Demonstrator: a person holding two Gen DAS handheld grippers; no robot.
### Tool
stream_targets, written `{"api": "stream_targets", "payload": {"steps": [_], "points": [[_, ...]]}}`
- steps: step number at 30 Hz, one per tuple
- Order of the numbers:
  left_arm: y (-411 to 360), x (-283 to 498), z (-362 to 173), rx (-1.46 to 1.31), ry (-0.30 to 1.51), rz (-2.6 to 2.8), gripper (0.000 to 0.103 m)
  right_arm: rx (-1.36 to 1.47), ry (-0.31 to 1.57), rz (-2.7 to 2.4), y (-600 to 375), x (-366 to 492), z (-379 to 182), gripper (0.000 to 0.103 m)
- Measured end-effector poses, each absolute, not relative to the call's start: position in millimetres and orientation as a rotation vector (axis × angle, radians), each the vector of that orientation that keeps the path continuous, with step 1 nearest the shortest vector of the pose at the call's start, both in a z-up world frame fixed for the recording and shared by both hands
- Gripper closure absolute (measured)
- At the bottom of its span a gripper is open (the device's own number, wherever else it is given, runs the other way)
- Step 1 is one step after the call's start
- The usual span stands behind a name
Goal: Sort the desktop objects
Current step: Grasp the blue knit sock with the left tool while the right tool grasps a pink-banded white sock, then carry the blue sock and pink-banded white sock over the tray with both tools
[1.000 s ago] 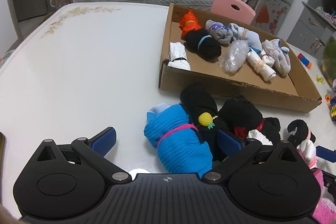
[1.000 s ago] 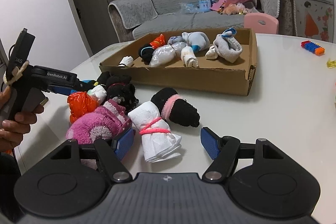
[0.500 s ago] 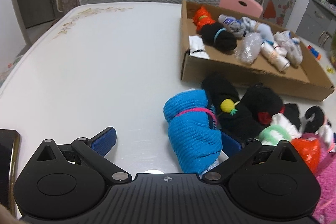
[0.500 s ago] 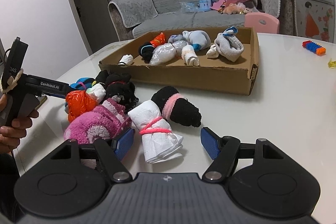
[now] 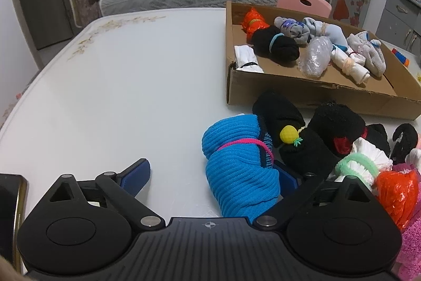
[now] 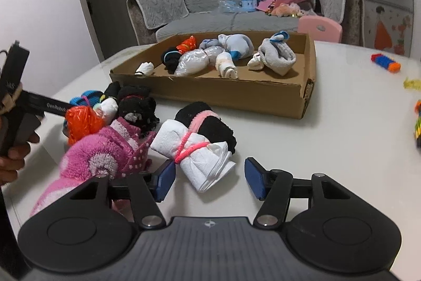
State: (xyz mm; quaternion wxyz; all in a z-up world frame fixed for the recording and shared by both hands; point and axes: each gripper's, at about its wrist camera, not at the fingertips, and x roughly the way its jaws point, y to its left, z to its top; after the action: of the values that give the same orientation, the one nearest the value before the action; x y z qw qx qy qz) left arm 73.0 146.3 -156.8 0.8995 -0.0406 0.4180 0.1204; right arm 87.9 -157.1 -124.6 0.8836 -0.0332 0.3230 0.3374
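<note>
A pile of rolled sock bundles lies on the white table in front of a cardboard tray (image 5: 302, 94) that holds several more bundles. My left gripper (image 5: 210, 175) is open; a blue knitted bundle with a pink band (image 5: 239, 162) lies between its jaws, against the right finger. My right gripper (image 6: 210, 181) is open around the near end of a white bundle tied with a pink band (image 6: 194, 152). A black bundle with a pink band (image 6: 210, 123) lies just behind it. A pink fluffy bundle (image 6: 105, 152) presses against the right gripper's left finger.
Black bundles (image 5: 334, 128), a white bundle with a green band (image 5: 365, 159) and an orange bundle (image 5: 397, 191) crowd to the right of the blue one. A phone (image 5: 10, 199) lies at the table's near left edge. Small toys (image 6: 385, 62) lie at the far right.
My left gripper has shifted left and back from the pile, so the blue bundle now sits nearer its right finger. My right gripper has moved forward around the white bundle.
</note>
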Motion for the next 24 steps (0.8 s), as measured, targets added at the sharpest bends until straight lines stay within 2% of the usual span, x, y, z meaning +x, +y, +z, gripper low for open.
{"api": "stream_targets", "payload": {"steps": [11, 14, 17, 19, 21, 24], "points": [[147, 75, -158, -0.064, 0.847, 0.285, 0.001, -0.134, 0.643, 0.701, -147, 88, -126, 0.05], [149, 75, -158, -0.066, 0.846, 0.281, 0.003, -0.15, 0.638, 0.706, -146, 86, -126, 0.064], [148, 71, -155, -0.063, 0.831, 0.257, 0.021, -0.161, 0.628, 0.709, -147, 82, -125, 0.067], [146, 68, -152, -0.067, 0.824, 0.23, 0.041, -0.158, 0.625, 0.705, -150, 80, -124, 0.067], [143, 64, -151, -0.051, 0.821, 0.221, 0.048, -0.151, 0.63, 0.696, -154, 79, -124, 0.067], [142, 57, -150, -0.038, 0.823, 0.211, 0.049, -0.143, 0.634, 0.691, -162, 77, -123, 0.067]]}}
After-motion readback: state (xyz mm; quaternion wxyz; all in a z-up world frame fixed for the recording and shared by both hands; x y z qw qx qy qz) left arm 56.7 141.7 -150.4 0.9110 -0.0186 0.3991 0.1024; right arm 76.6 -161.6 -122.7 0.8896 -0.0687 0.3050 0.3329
